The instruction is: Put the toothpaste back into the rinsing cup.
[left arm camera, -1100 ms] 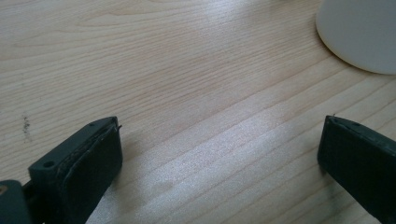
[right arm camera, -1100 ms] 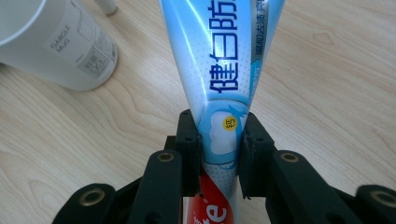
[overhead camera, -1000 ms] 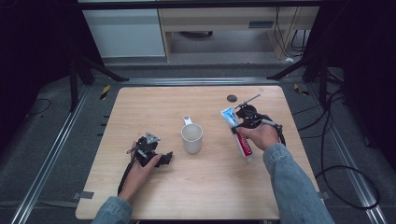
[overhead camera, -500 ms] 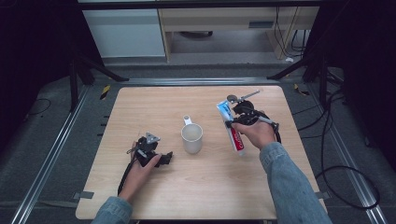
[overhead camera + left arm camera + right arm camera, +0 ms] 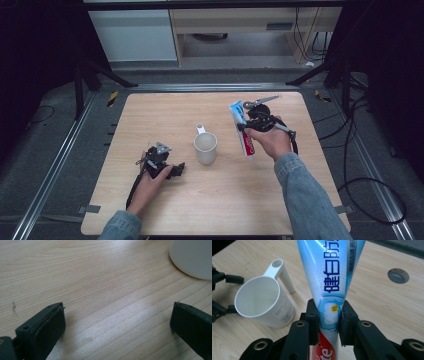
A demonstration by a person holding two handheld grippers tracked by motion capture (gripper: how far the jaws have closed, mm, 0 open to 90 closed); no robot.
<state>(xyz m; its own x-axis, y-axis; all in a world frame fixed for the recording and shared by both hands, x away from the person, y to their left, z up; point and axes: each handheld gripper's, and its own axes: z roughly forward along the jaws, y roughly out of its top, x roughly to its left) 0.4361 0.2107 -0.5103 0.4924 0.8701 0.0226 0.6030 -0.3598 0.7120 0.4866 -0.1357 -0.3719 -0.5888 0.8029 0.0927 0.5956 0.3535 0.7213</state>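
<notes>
A white cup (image 5: 205,145) with a handle stands upright at the table's centre; it appears too in the right gripper view, the cup (image 5: 263,302) empty. My right gripper (image 5: 244,127) is shut on a blue, white and red toothpaste tube (image 5: 243,131), lifted off the table to the right of the cup. In the right gripper view the jaws pinch the tube (image 5: 328,282) across its middle. My left gripper (image 5: 172,171) rests on the table left of the cup, jaws wide open with bare wood between them. The cup's base (image 5: 192,257) shows at the upper right of the left gripper view.
The wooden table (image 5: 150,115) has a round dark hole (image 5: 398,275) near its far right corner. A metal frame and cables run along the floor on both sides. A white cabinet (image 5: 135,30) stands beyond the far edge.
My right gripper has carried the toothpaste tube up and to the left, nearer the cup. The left gripper has stayed where it was.
</notes>
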